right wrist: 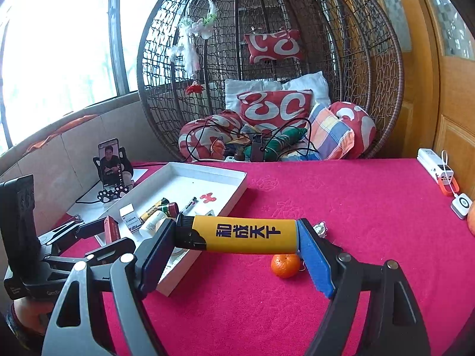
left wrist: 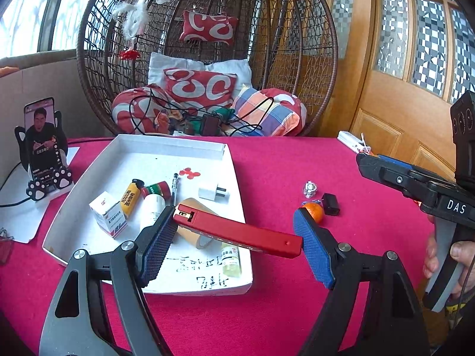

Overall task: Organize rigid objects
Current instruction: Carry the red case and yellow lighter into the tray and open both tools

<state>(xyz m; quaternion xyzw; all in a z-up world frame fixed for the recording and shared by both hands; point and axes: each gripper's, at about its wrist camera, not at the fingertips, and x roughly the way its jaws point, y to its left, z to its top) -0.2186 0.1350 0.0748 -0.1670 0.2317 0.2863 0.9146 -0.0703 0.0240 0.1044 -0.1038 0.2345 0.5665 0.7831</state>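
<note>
Red metal fills the middle of my left view: the left gripper (left wrist: 237, 234) holds a slim red bar (left wrist: 237, 231) endwise, one end pressed on each pad, hanging across the near right corner of the white tray (left wrist: 142, 148); in my right view, the right gripper (right wrist: 237, 237) is clamped the same way on a yellow lighter (right wrist: 237, 234), black cap against the left pad, low in the frame centre and above the red cloth (right wrist: 326, 192) just right of the tray's edge.

Both loads seem bound for the tray, which already carries a small white box (left wrist: 108, 215), a second yellow lighter (left wrist: 132, 197), a white bottle (left wrist: 153, 210), a pen (left wrist: 174, 187), a white plug (left wrist: 212, 192) and a roll of tape (left wrist: 193, 225); I would put the bar down first, since it is already over the tray.

Endwise grips are thin, so I would move slowly and keep each piece level; I would lower the bar into the bare patch at centre right of the tray, clear of the tape, and only part the pads once it rests flat.

An orange (left wrist: 314, 212) and a small black block (left wrist: 330, 204) lie on the cloth at centre right; I judge them left for later.
</note>
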